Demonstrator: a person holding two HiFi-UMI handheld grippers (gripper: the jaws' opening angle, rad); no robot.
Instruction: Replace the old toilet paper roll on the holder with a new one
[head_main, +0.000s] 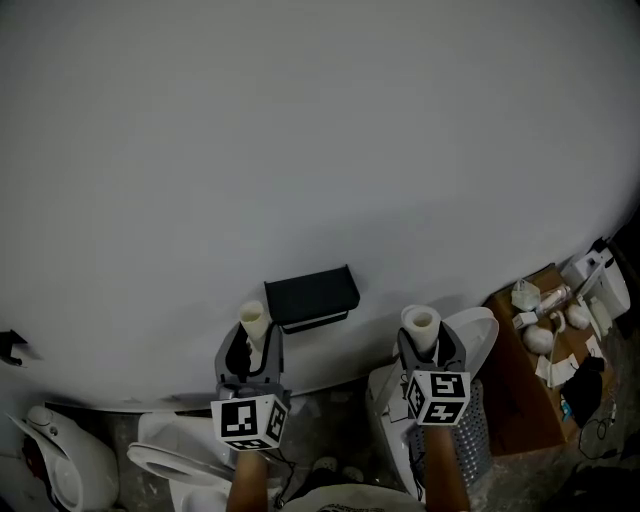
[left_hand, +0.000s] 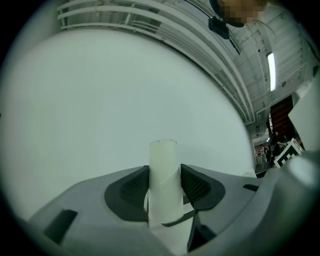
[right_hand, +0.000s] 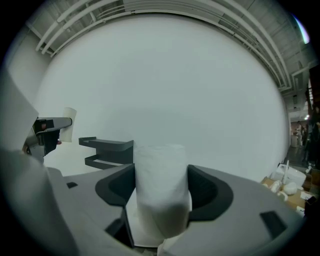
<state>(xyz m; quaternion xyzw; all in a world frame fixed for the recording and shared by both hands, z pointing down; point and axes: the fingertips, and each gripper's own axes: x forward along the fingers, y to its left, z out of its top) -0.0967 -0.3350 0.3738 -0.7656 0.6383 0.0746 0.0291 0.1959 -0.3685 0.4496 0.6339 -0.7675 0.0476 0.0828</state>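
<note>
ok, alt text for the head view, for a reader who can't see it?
Seen from above, two hand-held grippers face a white wall with a black holder mounted on it, no roll visible on it. The left gripper clamps a bare cardboard tube upright; the right gripper clamps a white toilet paper roll.

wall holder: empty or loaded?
Empty. Holder shows only its shelf and bare bar; the tube sits in the left gripper, the new roll in the right gripper.

The cardboard tube (left_hand: 164, 180) looks smooth, the paper roll (right_hand: 161, 190) soft, the plastic holder (head_main: 311, 295) matt.
</note>
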